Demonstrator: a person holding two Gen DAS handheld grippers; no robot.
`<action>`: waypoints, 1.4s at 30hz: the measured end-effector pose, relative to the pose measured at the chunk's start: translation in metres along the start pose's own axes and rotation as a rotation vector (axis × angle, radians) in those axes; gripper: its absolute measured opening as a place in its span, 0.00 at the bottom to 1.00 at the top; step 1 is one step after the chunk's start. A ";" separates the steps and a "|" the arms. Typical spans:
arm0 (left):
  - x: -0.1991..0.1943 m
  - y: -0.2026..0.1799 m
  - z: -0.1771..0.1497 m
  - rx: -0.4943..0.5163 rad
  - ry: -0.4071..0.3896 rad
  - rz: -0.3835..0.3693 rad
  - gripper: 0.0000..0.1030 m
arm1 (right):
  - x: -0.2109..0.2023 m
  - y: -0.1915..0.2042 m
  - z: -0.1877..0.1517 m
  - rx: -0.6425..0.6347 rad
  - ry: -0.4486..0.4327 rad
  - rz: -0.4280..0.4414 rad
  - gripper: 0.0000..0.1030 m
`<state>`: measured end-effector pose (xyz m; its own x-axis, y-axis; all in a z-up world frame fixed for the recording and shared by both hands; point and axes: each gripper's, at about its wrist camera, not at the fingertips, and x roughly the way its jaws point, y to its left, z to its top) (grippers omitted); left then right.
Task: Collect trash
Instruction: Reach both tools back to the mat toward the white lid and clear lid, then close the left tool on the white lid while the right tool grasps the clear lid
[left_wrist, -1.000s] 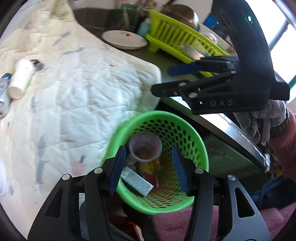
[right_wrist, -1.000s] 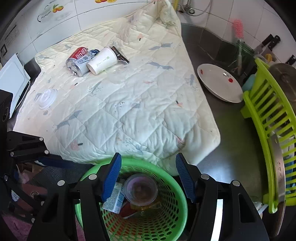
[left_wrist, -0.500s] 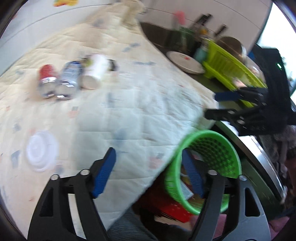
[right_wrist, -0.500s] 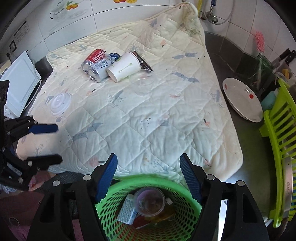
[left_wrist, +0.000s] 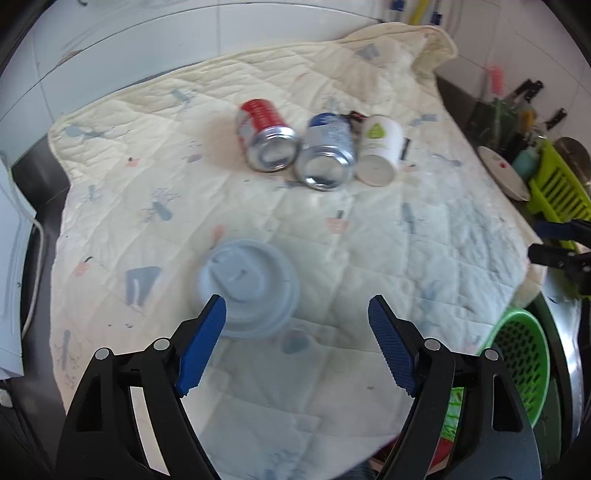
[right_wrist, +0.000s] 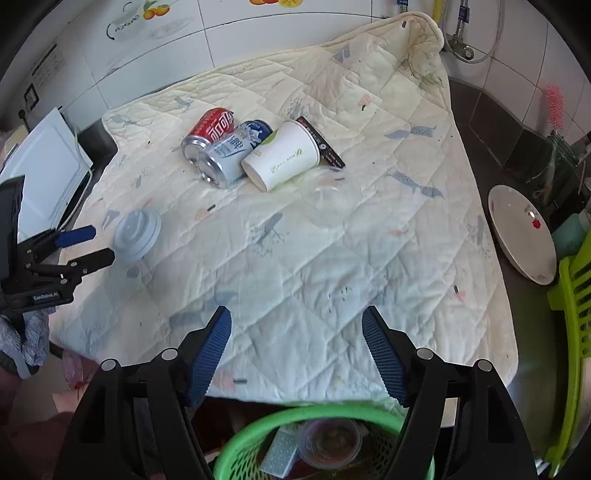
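Two cans lie side by side on the quilted cloth (right_wrist: 332, 258) spread over the desk: a red can (right_wrist: 212, 129) and a blue and white can (right_wrist: 232, 153), touching each other, with a white paper cup (right_wrist: 282, 157) on its side just to their right and a dark wrapper (right_wrist: 325, 147) behind the cup. A pale plastic lid (left_wrist: 251, 288) sits apart from them, nearer the left gripper (left_wrist: 297, 343), whose jaws are opening with nothing pinched; the lid lies just ahead of its left finger. Right gripper (right_wrist: 295, 347) jaws are also opening, empty, above bare cloth. A green basket (right_wrist: 321, 443) below the cloth's near edge holds a clear cup and other trash. A white plate (right_wrist: 522, 236) rests to the right.
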<state>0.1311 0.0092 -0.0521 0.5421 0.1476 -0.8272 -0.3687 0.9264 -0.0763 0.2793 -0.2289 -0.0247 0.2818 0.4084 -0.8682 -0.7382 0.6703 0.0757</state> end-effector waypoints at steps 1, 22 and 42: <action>0.004 0.006 0.000 -0.011 0.007 0.015 0.78 | 0.004 0.000 0.005 0.007 -0.001 0.007 0.69; 0.046 0.058 -0.007 -0.103 0.064 0.090 0.80 | 0.104 -0.033 0.093 0.149 0.042 -0.044 0.72; 0.054 0.046 0.001 -0.054 0.053 0.065 0.83 | 0.127 -0.037 0.102 0.061 0.086 -0.081 0.58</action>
<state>0.1442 0.0598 -0.0994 0.4756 0.1870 -0.8595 -0.4427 0.8953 -0.0502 0.4051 -0.1383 -0.0880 0.2831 0.2984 -0.9115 -0.6756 0.7366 0.0313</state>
